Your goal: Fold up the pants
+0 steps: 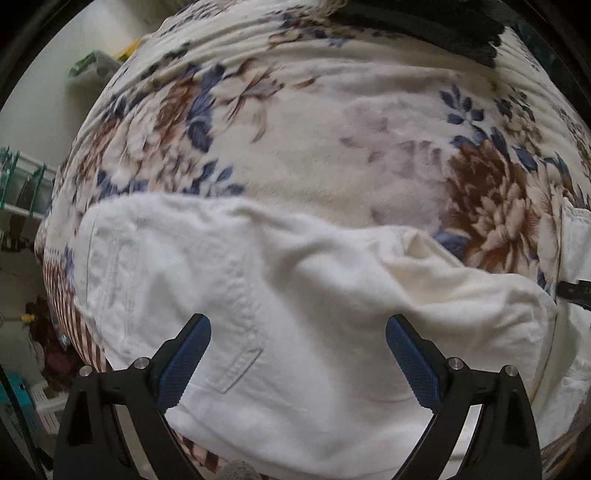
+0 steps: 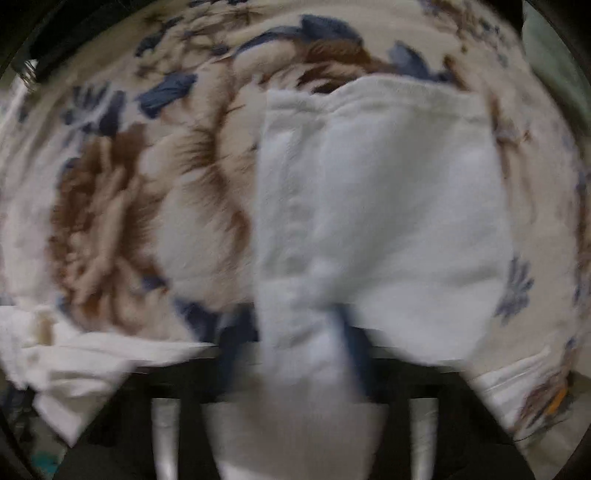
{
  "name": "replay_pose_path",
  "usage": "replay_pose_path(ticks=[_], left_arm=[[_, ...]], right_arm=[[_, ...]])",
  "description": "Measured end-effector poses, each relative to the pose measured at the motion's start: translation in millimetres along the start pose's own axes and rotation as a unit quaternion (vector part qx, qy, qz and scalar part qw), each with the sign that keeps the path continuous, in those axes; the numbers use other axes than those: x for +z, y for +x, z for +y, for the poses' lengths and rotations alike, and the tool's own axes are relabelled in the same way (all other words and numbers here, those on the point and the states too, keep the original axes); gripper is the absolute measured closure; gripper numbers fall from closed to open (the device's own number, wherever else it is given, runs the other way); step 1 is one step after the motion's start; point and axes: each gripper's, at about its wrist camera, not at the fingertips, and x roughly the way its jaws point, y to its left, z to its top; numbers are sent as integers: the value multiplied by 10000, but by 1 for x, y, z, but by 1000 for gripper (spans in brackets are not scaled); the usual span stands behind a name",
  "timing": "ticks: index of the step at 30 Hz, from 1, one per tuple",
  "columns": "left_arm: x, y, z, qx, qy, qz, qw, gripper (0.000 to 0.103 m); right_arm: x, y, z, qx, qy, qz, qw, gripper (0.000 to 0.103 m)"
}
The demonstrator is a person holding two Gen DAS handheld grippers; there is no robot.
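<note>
White pants (image 1: 280,314) lie on a bed with a floral blanket (image 1: 332,147). In the left wrist view my left gripper (image 1: 297,336) is open, its blue-padded fingers (image 1: 188,354) spread above the waist part with a belt loop (image 1: 240,369). In the blurred right wrist view my right gripper (image 2: 299,339) is shut on a bunched part of the white pants (image 2: 376,206), and the cloth hangs forward from the jaws over the blanket (image 2: 129,206). More white cloth (image 2: 74,358) lies at the lower left of that view.
A black object (image 1: 424,26) lies at the far edge of the bed. Left of the bed there is a white rack (image 1: 26,192), a green packet (image 1: 88,70) and clutter on the floor (image 1: 40,332).
</note>
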Motion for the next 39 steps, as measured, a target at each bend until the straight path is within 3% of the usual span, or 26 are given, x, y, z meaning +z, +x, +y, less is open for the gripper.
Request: replay_pose_path(ticks=[4,6,8,11,13,14,16,21,22,23,24,26,27,28,33,38,39], left_arm=[[-4,-14,-9,-127,177,-116,9997,6],[-13,-22,-14,-246,231,-112,9994,6],[-23,-29,-22,-379,258,-70,9989,6],[-38,-36,-38,-575,345,-39,9977,6],[-44,-36,-50,-595,441,-30,9972,6],[-47,-34,-57,-611,508,-16,9968,6],[-52,-31,-66,-600,606,-17,9964,6],[-62,-26,-77,-591,745,5,9955,6],[-63,-26,-78,-573,770,5,9954,6],[-66,-25,-79,-559,798,2,9952,6],[-68,-24,-80,-568,832,-2,9949,6],[-73,-20,-82,-506,910,36,9946,6],[-74,-19,-83,-513,926,58,9944,6],[-77,-18,-83,-523,948,88,9941,6],[-90,-28,-78,-573,1011,49,9932,6],[-104,-27,-66,-571,954,179,9936,6],[-105,-26,-63,-543,937,177,9940,6]], right_arm=[[-26,-35,-60,640,1287,-464,9885,99],[-60,-59,-104,905,2073,-690,9716,99],[-106,-78,-158,1014,2912,-878,9472,99],[-140,-76,-238,1170,3789,-931,9133,99],[-160,-51,-269,1313,4057,-777,9012,99],[-174,-35,-276,1430,4207,-683,8932,99],[-183,-8,-283,1586,4235,-500,8905,98],[-193,40,-289,2091,4656,-479,8586,91],[-195,44,-291,2184,4722,-499,8526,86],[-196,52,-291,2298,4817,-516,8441,72],[-196,62,-291,2414,4872,-543,8375,64],[-195,73,-293,2640,4963,-556,8252,65],[-197,75,-294,2718,5035,-642,8176,89],[-197,75,-293,2715,5079,-788,8137,98],[-208,18,-298,2659,4715,-1178,8325,99],[-222,-4,-305,2604,4584,-1050,8432,99],[-222,0,-307,2537,4470,-974,8523,99]])
